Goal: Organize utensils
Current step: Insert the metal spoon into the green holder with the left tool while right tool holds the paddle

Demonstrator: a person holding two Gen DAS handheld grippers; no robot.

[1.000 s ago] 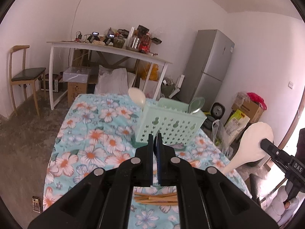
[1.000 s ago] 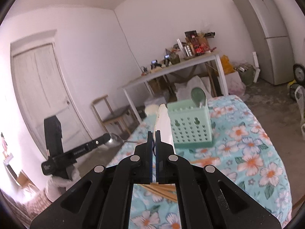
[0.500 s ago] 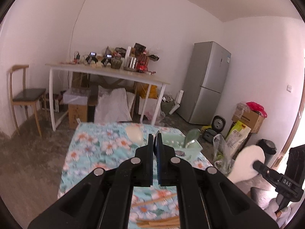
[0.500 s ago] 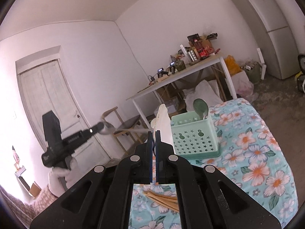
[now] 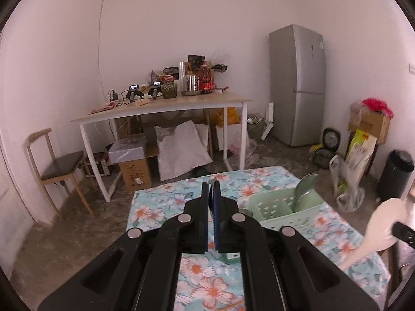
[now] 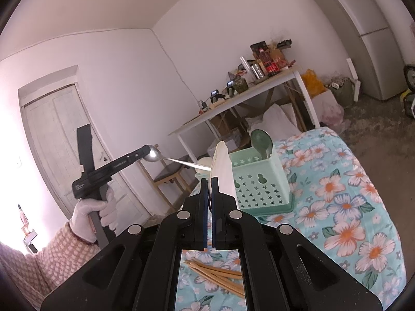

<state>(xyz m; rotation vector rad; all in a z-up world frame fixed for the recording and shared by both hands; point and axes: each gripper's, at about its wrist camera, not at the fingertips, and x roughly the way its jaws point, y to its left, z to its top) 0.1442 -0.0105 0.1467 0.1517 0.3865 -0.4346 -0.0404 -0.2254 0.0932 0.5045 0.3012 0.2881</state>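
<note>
A mint-green utensil basket (image 6: pixel 259 181) stands on the floral tablecloth (image 6: pixel 350 207), with a green spoon (image 6: pixel 262 140) upright inside it and a cream spoon (image 6: pixel 205 161) at its left side. My right gripper (image 6: pixel 209 181) is shut on a white rice paddle (image 6: pixel 223 165), held in front of the basket. My left gripper (image 6: pixel 146 152) is raised to the left, shut on the bowl of a metal spoon (image 6: pixel 155 154) whose handle points toward the basket. In the left wrist view my left gripper (image 5: pixel 212 185) is shut, the basket (image 5: pixel 282 207) lies lower right, and the paddle (image 5: pixel 384 228) is at the far right.
Several wooden chopsticks (image 6: pixel 215 272) lie on the cloth below my right gripper. A gloved hand (image 6: pixel 90 215) with a checked sleeve grips the left tool. Beyond the table are a cluttered white desk (image 5: pixel 160 106), a chair (image 5: pixel 59 165) and a grey fridge (image 5: pixel 298 85).
My left gripper has risen and rolled with the metal spoon, so its view now looks over the basket. The right gripper with the paddle has shifted slightly.
</note>
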